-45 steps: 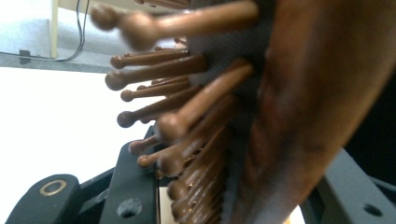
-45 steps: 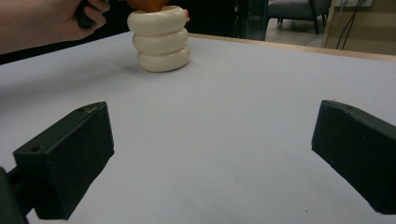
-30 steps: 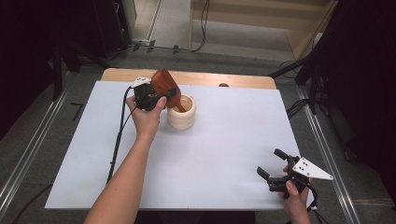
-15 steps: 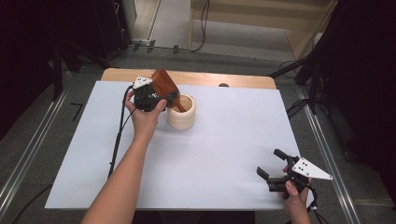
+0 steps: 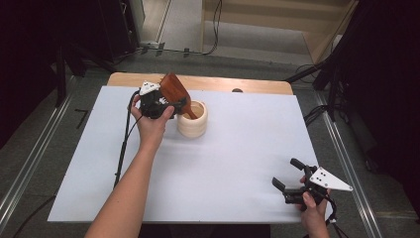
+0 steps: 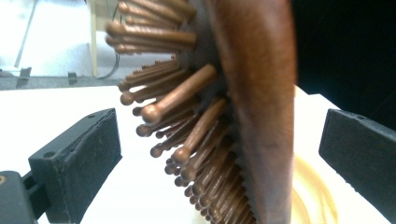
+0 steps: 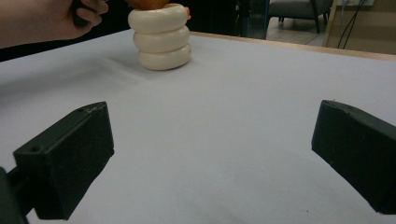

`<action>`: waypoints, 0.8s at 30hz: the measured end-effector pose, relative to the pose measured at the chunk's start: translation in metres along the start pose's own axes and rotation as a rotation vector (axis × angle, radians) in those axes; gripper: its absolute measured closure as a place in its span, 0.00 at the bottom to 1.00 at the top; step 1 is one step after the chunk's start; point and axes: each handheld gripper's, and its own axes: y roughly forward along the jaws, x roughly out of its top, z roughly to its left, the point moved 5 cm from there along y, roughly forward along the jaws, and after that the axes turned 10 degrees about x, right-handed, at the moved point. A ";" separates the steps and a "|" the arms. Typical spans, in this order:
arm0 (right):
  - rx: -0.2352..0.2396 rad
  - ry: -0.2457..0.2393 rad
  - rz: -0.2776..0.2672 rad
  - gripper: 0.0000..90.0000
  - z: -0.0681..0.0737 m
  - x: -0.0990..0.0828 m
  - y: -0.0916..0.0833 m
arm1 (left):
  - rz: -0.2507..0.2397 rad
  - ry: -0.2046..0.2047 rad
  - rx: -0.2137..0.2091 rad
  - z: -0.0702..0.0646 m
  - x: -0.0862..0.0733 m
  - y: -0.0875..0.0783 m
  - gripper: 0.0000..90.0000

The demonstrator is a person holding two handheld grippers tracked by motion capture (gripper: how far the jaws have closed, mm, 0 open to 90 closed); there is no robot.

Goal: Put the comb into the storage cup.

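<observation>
While our left gripper (image 5: 173,101) has just spread wide around a wooden hairbrush (image 6: 252,107), seemingly resting in a cream holder (image 5: 192,119), our right gripper (image 5: 291,174) gapes empty.

The brush (image 5: 174,92) stands with its handle down in the ringed cup (image 5: 192,120), at the far left of the table (image 5: 237,148). The left gripper (image 5: 166,101) is around the brush. The right gripper (image 5: 289,173) sits well apart, at the near right corner.
</observation>
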 end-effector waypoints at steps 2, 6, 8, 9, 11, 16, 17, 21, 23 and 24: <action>-0.001 0.001 -0.001 0.00 0.000 0.000 0.000 | -0.001 0.002 0.009 0.001 0.000 -0.001 0.00; 0.001 0.000 -0.001 0.00 0.000 0.000 0.000 | 0.001 0.009 0.011 0.003 -0.002 -0.003 0.00; -0.002 0.001 0.000 0.00 0.000 0.000 0.000 | -0.001 0.012 0.008 0.005 -0.003 -0.004 0.00; -0.001 0.000 0.000 0.00 0.000 0.000 0.000 | -0.002 0.012 0.012 0.005 -0.003 -0.005 0.00; 0.000 0.001 0.001 0.00 0.000 0.000 0.000 | -0.003 0.012 0.004 0.006 -0.004 -0.006 0.00; -0.002 0.000 0.004 0.00 0.000 0.000 0.000 | -0.017 0.024 -0.015 0.006 -0.006 -0.012 0.00; -0.002 0.001 0.003 0.00 0.000 0.000 0.000 | -0.021 0.026 -0.013 0.007 -0.007 -0.013 0.00; -0.003 -0.003 0.005 0.00 0.000 0.000 0.000 | -0.030 0.038 -0.015 0.009 -0.008 -0.019 0.00; -0.004 -0.003 0.005 0.00 0.000 0.000 0.000 | -0.031 0.044 -0.017 0.010 -0.008 -0.021 0.00; -0.004 -0.003 0.006 0.00 0.000 0.000 0.000 | -0.032 0.044 -0.016 0.010 -0.009 -0.022 0.00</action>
